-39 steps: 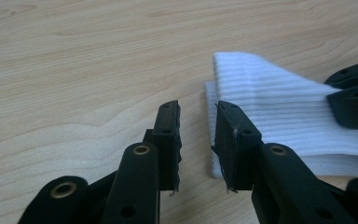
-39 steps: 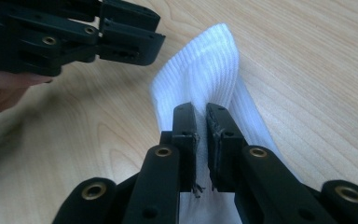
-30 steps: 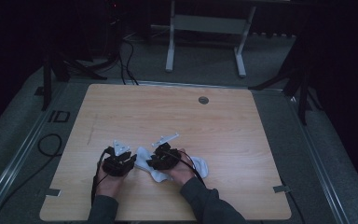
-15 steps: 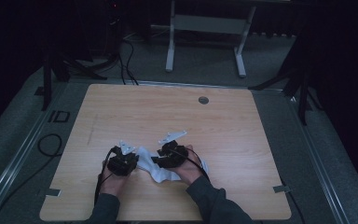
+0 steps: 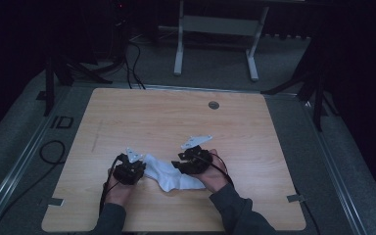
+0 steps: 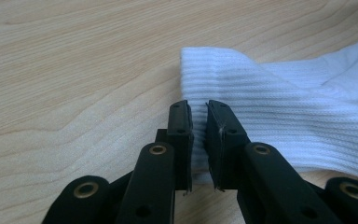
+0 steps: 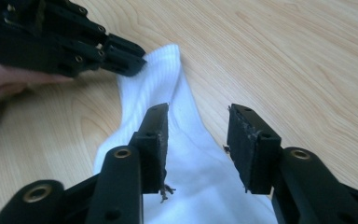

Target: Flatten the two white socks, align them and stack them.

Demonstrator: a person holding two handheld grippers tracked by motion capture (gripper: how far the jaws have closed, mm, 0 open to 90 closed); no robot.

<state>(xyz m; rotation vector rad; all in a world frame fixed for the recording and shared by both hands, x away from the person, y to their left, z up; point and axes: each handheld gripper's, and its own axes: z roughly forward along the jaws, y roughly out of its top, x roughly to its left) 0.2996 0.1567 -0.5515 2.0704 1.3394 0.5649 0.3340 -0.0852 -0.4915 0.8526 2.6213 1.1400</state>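
A white ribbed sock (image 5: 169,177) lies flat on the wooden table (image 5: 176,122), between my two hands near the front edge. My left gripper (image 5: 141,171) has just been closing and is shut on the cuff edge of the sock (image 6: 270,107); its jaws (image 6: 199,116) stand almost together with the fabric pinched between them. My right gripper (image 5: 177,165) hovers over the foot part of the sock (image 7: 168,93). Its jaws (image 7: 198,121) have just been opening and stand apart, with the sock below them and nothing pressed. The left gripper (image 7: 121,56) shows at the cuff.
A round cable hole (image 5: 213,105) sits near the table's far edge. Beyond the table stands a white desk frame (image 5: 215,29), with dark stands and cables (image 5: 49,152) on the grey floor at the left. The far half of the table is bare wood.
My right gripper has risen off the sock and shifted to the right, its jaws wider. The left gripper has stayed at the cuff.
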